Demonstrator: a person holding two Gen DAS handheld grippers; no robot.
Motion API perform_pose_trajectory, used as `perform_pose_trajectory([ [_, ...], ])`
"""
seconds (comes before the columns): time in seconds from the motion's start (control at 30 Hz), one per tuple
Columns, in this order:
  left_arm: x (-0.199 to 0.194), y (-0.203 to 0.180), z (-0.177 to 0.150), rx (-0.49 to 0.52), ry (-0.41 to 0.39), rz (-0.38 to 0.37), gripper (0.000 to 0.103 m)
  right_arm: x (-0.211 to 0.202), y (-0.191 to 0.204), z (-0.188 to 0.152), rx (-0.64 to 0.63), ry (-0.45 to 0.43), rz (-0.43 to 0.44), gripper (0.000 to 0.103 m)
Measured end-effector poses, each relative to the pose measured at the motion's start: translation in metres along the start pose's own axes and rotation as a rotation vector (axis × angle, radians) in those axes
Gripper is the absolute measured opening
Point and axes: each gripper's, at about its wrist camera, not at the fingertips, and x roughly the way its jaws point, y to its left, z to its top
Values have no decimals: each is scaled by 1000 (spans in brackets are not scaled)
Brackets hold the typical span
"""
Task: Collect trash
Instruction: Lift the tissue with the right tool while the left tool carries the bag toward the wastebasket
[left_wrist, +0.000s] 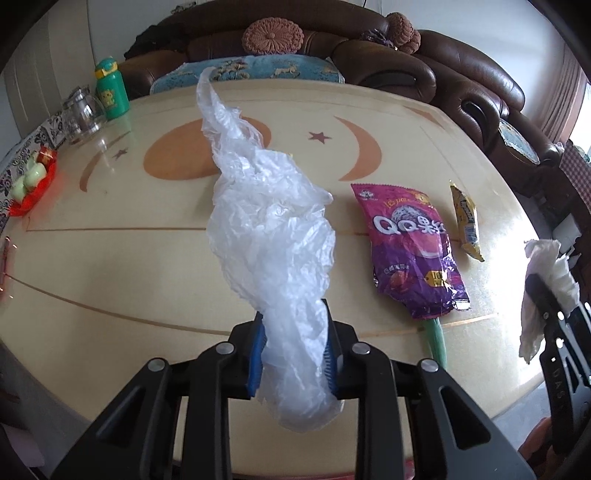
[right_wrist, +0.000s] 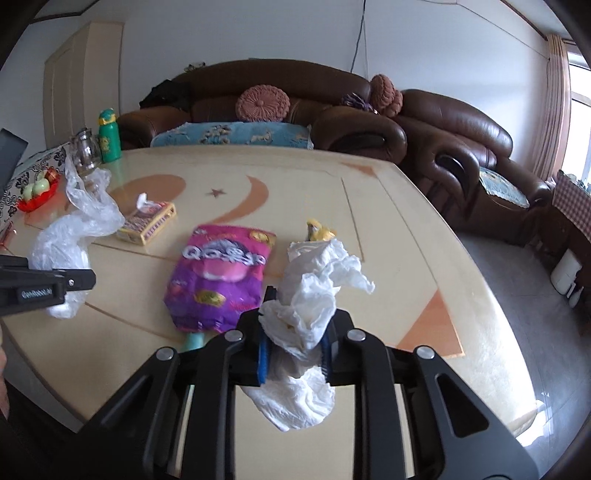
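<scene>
My left gripper (left_wrist: 293, 332) is shut on a crumpled clear plastic bag (left_wrist: 266, 221) and holds it above the table; the bag also shows in the right wrist view (right_wrist: 74, 229). My right gripper (right_wrist: 295, 314) is shut on a crumpled white tissue (right_wrist: 314, 280), also visible at the right edge of the left wrist view (left_wrist: 550, 273). A purple snack packet (left_wrist: 413, 251) lies on the table, also seen in the right wrist view (right_wrist: 221, 277). A yellow wrapper (left_wrist: 467, 221) lies to its right, partly hidden behind the tissue in the right wrist view (right_wrist: 319, 230).
The cream table (left_wrist: 110, 277) carries a yellow tissue box (right_wrist: 147, 223), a green bottle (left_wrist: 110, 90), a glass jar (left_wrist: 81, 114) and a red fruit tray (left_wrist: 33, 181) at the left. Something green (left_wrist: 436, 339) sticks out from under the purple packet. Brown sofas (right_wrist: 443, 140) stand behind.
</scene>
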Motion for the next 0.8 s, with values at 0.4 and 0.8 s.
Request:
perform_pose_trajectory([
  [0.4,-69,5,-16,19,-91,6,25,-55,25,20,-33,-63,30,21],
  [0.8,-134,5,-60,29,-130,-18,26,-122,43,12,-58,-74,34,21],
])
